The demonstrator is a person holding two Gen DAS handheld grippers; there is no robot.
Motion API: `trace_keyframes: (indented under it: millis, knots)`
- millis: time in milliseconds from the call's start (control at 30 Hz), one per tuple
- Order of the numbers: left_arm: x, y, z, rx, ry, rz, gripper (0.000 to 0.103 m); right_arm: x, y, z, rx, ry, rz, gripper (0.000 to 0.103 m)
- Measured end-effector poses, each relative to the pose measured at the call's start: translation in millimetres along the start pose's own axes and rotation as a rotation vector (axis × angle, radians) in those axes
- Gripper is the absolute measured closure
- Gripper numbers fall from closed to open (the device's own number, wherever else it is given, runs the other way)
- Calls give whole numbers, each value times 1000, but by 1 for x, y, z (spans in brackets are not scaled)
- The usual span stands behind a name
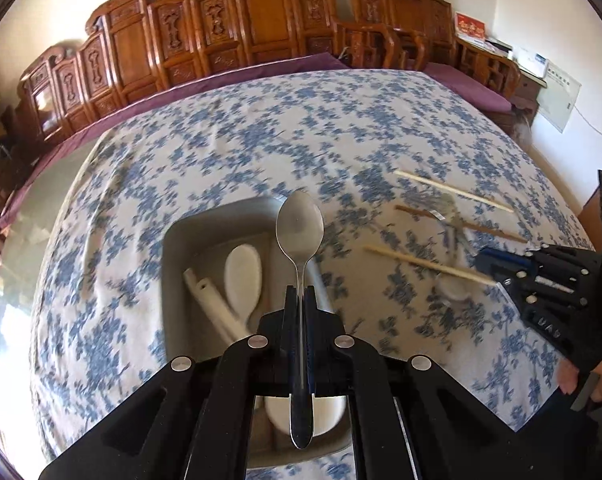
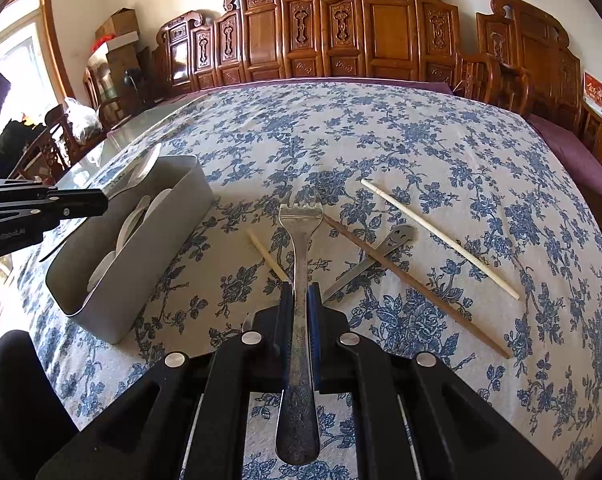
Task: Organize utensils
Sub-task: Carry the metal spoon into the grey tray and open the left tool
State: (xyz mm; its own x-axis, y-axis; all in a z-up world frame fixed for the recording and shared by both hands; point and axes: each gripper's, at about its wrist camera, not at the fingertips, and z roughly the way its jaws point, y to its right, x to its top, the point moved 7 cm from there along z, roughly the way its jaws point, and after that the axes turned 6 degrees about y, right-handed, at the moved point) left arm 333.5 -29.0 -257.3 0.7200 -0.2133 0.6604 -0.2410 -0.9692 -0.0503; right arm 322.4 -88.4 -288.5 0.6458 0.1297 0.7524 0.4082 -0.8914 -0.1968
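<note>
Left gripper clamping shiny steel spoon, right gripper pinching worn fork

Carved wooden bench behind blue floral tablecloth; purple cushion on it; cardboard boxes left.

Open cloth lay wide across the far surface, while three chopsticks and a flat utensil cluttered the right, and the grey bin blocked the left.
</note>
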Motion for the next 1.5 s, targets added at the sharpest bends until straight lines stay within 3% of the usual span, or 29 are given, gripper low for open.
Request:
trace_keyframes:
  millis: [500,900,1500]
  knots:
    - [-29,-54,45,77,-88,-86,100,3,-14,-1,37,11,-18,94]
    - [-23,-56,55,90,-74,-66,100,7,-29,7,59,5,-40,94]
    - [-23,-78,1,73,43,-116,93,9,-50,4,57,7,-83,94]
